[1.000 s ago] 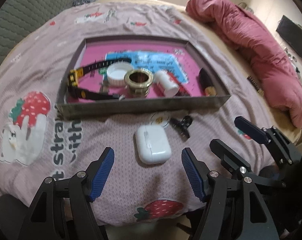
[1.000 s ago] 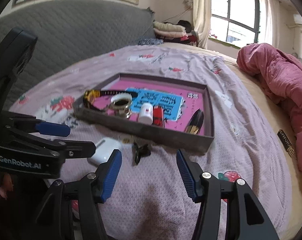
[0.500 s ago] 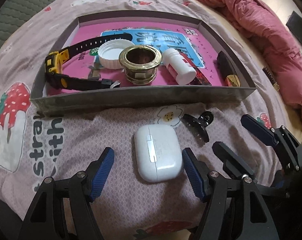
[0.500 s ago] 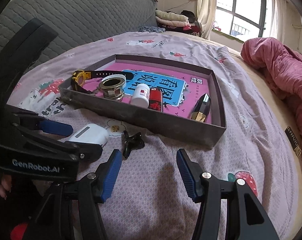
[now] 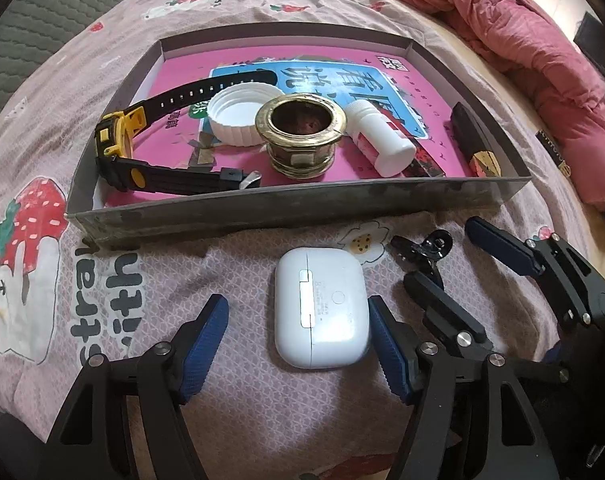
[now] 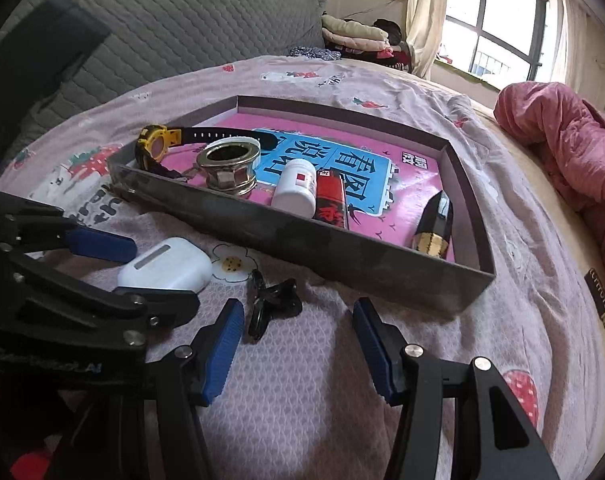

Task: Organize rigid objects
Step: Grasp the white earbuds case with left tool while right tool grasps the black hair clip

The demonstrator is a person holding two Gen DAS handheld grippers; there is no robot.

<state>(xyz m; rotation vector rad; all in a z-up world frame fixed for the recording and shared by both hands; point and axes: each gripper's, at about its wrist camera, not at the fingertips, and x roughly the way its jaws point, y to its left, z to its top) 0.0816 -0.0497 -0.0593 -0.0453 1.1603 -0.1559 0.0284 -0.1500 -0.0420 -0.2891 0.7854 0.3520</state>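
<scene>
A bed (image 6: 382, 420) in a mauve strawberry-print sheet fills the room's foreground, backed by a grey quilted headboard (image 6: 190, 20) and a window (image 6: 498, 36), with a pink quilt (image 5: 542, 48) heaped right of the jaws. Ahead of both jaws lies a shallow tray (image 5: 286, 206) holding a watch (image 5: 118, 148), brass fitting (image 5: 300, 136), white cap (image 5: 238, 114) and bottle (image 5: 382, 142). The left gripper (image 5: 296, 344) is spread wide around the white case (image 5: 320, 306), its right pad just beside it, while the right gripper (image 6: 298, 344), also spread, has the black clip (image 6: 272, 304) by its left pad.
</scene>
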